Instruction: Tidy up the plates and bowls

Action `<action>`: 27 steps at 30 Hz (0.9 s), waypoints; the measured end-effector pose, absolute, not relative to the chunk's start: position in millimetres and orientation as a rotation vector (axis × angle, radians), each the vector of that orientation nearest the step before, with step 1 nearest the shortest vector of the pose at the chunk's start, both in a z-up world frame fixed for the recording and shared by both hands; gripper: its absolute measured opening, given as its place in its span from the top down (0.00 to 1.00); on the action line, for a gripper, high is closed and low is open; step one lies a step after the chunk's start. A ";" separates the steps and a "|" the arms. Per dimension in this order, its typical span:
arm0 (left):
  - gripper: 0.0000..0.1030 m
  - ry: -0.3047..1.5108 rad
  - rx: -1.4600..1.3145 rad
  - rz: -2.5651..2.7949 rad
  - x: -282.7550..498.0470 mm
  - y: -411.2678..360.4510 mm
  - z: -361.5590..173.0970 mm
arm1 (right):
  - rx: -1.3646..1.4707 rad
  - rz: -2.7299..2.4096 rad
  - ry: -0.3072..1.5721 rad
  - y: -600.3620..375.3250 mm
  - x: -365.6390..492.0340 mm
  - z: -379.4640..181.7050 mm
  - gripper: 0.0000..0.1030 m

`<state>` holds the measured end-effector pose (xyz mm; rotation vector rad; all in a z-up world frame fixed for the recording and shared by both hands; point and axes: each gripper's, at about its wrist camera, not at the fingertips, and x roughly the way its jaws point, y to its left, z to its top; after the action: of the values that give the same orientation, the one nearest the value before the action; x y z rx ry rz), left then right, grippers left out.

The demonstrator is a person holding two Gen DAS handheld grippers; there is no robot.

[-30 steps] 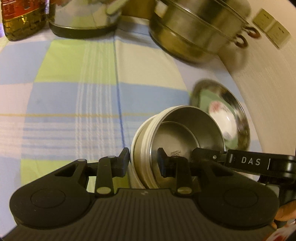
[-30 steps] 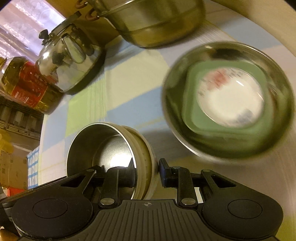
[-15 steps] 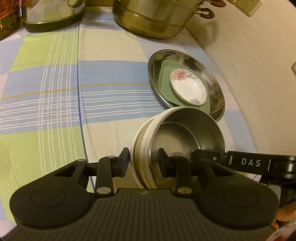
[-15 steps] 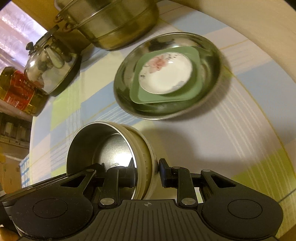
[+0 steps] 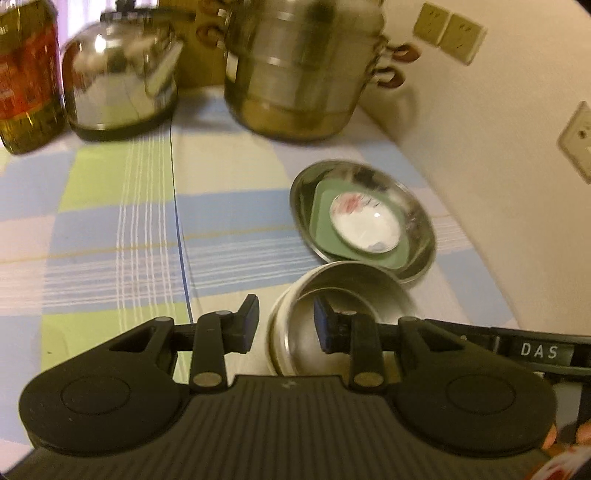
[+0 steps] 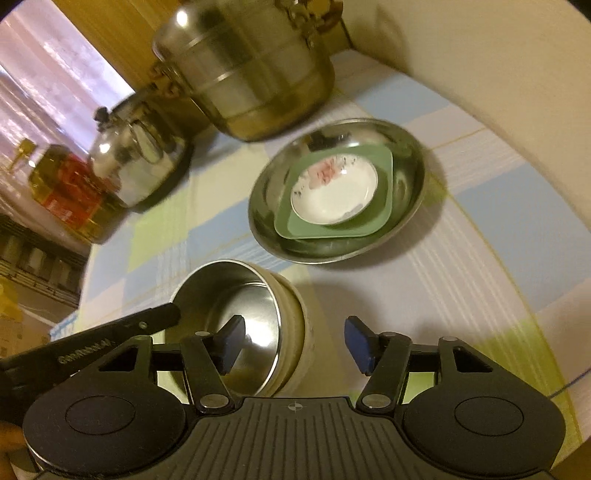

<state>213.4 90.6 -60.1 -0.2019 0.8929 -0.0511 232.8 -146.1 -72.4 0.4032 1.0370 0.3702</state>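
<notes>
A steel bowl with a cream outer wall (image 5: 351, 295) (image 6: 236, 295) hangs tilted just in front of the plate stack. My left gripper (image 5: 286, 325) is shut on its left rim, one pad outside and one inside. The left gripper's finger (image 6: 147, 321) shows at that rim in the right wrist view. My right gripper (image 6: 295, 343) is opening. The bowl's right wall stands between its jaws, and the outer pad is clear of it. Behind lies a steel plate (image 5: 369, 177) (image 6: 406, 177) holding a green square plate (image 5: 325, 214) (image 6: 382, 210) and a white flowered dish (image 5: 365, 225) (image 6: 332, 192).
A tall steel steamer pot (image 5: 303, 74) (image 6: 251, 74), a kettle (image 5: 122, 81) (image 6: 136, 162) and an oil bottle (image 5: 26, 74) (image 6: 62, 188) line the back of the checked tablecloth (image 5: 110, 240). A wall with sockets (image 5: 450, 33) runs along the right side.
The right gripper's jaws have spread off the bowl's wall. Both views have risen and drawn back, so the pots show more fully. The bowl looks smaller and lower in the left gripper's view.
</notes>
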 end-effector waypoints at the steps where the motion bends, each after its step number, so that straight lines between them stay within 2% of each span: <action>1: 0.72 0.883 -0.189 -0.052 207.3 87.8 -55.0 | 0.401 0.379 1.025 -149.5 226.8 -68.2 0.41; 11: 0.71 0.896 -0.128 -0.045 132.2 48.4 -35.6 | 0.235 0.424 0.957 -164.6 163.6 -45.6 0.40; 18: 0.71 0.926 -0.134 -0.032 88.4 24.7 -38.0 | 0.325 0.487 0.985 -192.0 131.5 -48.4 0.40; 27: 0.71 0.921 -0.134 0.005 57.3 2.4 -34.9 | 0.266 0.510 1.013 -200.0 108.8 -46.3 0.40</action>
<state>57.3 2.4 -34.9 -0.1339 0.9208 0.0048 108.8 -200.0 -46.3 0.2663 1.0135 0.5097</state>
